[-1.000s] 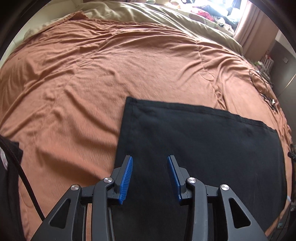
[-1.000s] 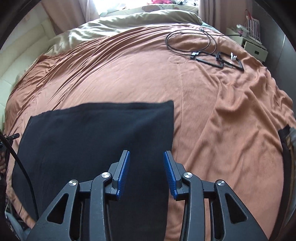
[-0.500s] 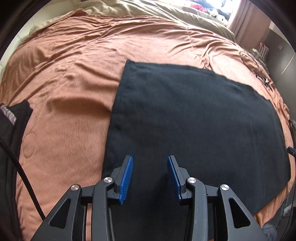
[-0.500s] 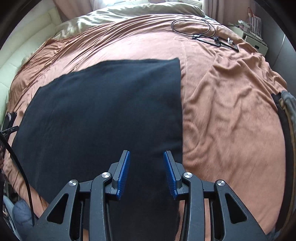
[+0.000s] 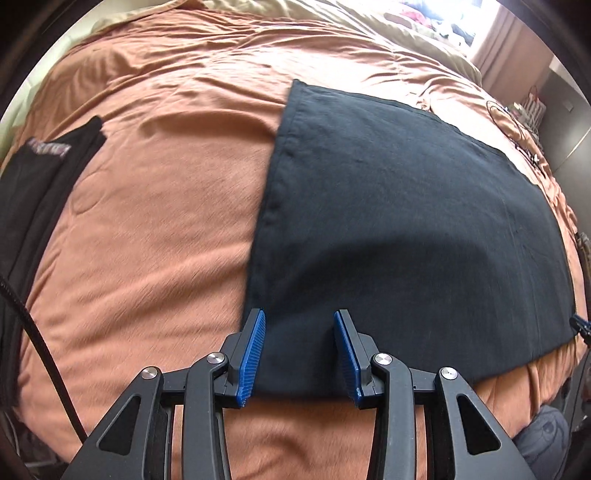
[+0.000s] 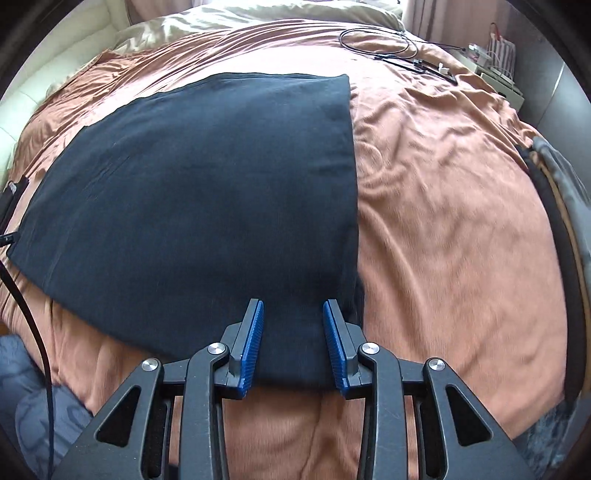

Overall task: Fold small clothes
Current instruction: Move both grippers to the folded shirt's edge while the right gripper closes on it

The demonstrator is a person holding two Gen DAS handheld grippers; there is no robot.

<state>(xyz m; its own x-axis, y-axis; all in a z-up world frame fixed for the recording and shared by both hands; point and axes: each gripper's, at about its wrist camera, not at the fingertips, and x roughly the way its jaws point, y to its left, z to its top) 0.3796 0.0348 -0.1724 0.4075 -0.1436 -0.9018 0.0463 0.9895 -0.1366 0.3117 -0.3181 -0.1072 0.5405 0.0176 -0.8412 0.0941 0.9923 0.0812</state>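
Observation:
A black rectangular cloth [image 5: 406,206] lies flat on the orange bedspread [image 5: 147,221]. My left gripper [image 5: 299,314] hovers open over the cloth's near left corner, its blue pads apart with the cloth's near hem below them. In the right wrist view the same cloth [image 6: 207,177] spreads left of centre. My right gripper [image 6: 293,302] hangs over its near right corner. Its jaws are closing, with the hem lying between and under the pads, which do not press on it.
A folded black garment [image 5: 40,177] with a printed label lies at the left edge of the bed. Black cables [image 6: 399,48] lie at the far right, dark and grey clothes [image 6: 561,206] along the right edge, a beige blanket [image 6: 258,14] at the head.
Both grippers have drawn back from over the middle of the cloth to its near edge, so the near hem now lies under the fingers. The right jaws have narrowed a little.

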